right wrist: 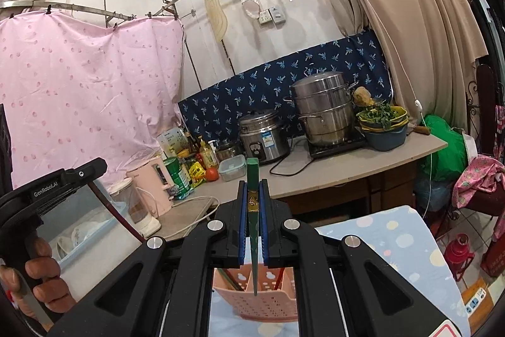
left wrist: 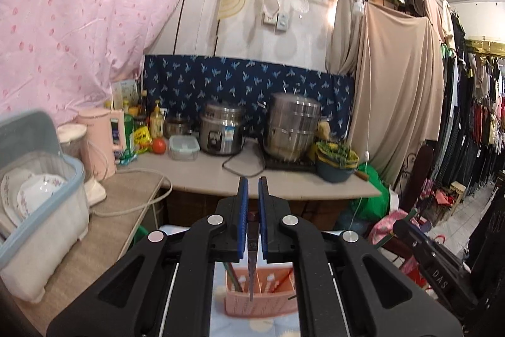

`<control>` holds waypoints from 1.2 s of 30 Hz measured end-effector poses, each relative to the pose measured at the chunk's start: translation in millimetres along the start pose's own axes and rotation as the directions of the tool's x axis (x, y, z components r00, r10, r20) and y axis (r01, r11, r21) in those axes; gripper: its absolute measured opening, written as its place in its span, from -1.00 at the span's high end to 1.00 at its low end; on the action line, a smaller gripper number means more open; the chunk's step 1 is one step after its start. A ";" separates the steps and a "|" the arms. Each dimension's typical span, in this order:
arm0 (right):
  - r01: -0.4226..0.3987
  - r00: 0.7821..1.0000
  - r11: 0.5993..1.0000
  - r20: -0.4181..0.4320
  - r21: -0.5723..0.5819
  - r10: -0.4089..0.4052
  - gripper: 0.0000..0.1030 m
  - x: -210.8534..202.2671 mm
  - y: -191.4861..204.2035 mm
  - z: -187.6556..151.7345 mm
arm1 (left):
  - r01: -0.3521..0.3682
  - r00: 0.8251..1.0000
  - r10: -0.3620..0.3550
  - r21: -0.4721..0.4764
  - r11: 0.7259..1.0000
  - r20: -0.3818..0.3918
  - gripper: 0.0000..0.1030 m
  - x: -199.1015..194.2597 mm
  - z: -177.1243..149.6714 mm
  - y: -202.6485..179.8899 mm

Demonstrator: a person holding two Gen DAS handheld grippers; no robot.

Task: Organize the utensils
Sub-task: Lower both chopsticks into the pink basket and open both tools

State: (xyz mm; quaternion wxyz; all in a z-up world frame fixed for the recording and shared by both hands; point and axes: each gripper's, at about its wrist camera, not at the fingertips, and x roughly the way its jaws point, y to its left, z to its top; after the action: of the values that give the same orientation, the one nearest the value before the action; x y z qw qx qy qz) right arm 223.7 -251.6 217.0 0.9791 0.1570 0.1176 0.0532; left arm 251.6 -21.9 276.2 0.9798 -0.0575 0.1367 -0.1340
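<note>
My left gripper [left wrist: 253, 183] is shut on a thin dark red chopstick [left wrist: 251, 267] that hangs point down over a pink perforated utensil holder [left wrist: 260, 303]. The holder stands on a light blue spotted cloth and holds several chopsticks. My right gripper [right wrist: 253, 185] is shut on a green chopstick [right wrist: 253, 210] with a gold mark, held upright, its tip just above the same holder [right wrist: 262, 302]. The left gripper's body [right wrist: 53, 188] shows at the left of the right wrist view, with a red chopstick slanting down from it.
A blue dish bin [left wrist: 41, 198] with plates sits at left. The counter [left wrist: 202, 176] behind carries a pink kettle [left wrist: 101, 138], bottles, a tomato, a rice cooker [left wrist: 221, 128], a steel steamer pot [left wrist: 292, 125] and a bowl of greens [left wrist: 336, 163]. Clothes hang at right.
</note>
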 end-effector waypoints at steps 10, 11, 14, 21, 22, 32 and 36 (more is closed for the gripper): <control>0.011 0.997 1.000 -0.082 -0.001 -0.011 0.87 61.5 -5.2 -15.5 | -0.023 1.000 0.023 0.014 1.000 -0.014 0.88 60.3 -7.0 -6.2; 0.013 0.995 1.000 -0.094 -0.002 -0.014 0.87 65.9 -5.9 -20.5 | -0.024 0.999 0.025 0.017 1.000 -0.024 0.88 66.1 -10.4 -6.1; 0.018 0.991 1.000 -0.130 -0.002 -0.018 0.87 77.2 -9.0 -34.9 | -0.021 0.999 0.021 0.016 1.000 -0.042 0.88 75.5 -12.6 -5.3; 0.022 0.982 1.000 -0.189 0.010 -0.020 0.87 96.9 -16.1 -57.3 | -0.011 1.000 0.011 0.035 0.999 -0.013 0.88 77.4 3.4 -8.6; 0.024 0.981 1.000 -0.195 0.008 -0.022 0.87 98.8 -16.7 -59.7 | -0.012 1.000 0.013 0.036 0.999 -0.007 0.88 78.2 5.6 -9.2; 0.040 0.971 0.999 -0.238 0.009 -0.037 0.87 108.4 -25.1 -78.5 | -0.007 0.997 0.008 0.018 1.000 -0.074 0.88 109.0 -22.0 -4.3; 0.046 0.968 0.999 -0.247 0.001 -0.045 0.86 109.7 -28.0 -83.3 | 0.016 0.993 -0.018 -0.018 1.000 -0.118 0.88 119.8 -42.5 2.3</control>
State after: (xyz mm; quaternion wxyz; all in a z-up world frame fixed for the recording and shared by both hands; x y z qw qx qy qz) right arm 311.1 -238.1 107.7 0.9573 0.1497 0.2422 0.0495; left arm 351.1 -56.3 204.9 0.9683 -0.0591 0.1952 -0.1442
